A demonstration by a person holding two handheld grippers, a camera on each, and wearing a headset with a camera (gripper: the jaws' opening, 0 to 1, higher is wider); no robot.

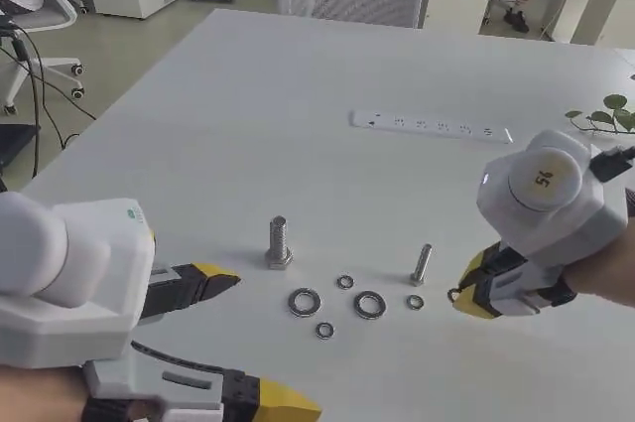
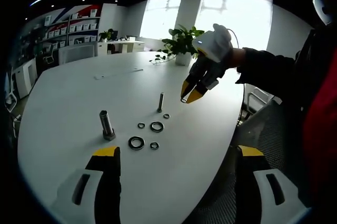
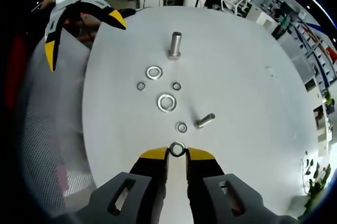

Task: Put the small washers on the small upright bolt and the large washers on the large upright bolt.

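Holding a small washer [image 3: 177, 149] pinched by its rim, the right gripper [image 3: 177, 154] looks mid-delivery; next, I reckon, it lifts to the small bolt [image 3: 205, 120] at one o'clock and lines the hole up over the tip. Left gripper [image 2: 176, 151] hangs wide apart, idle. The washer's a thin bright metal ring, probably slippery

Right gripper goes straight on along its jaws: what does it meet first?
Probably the loose small washer lying just ahead of the right gripper, which is shut on the held small washer. The small bolt stands just beside that line. The gripper's height is unclear, so it might pass above.
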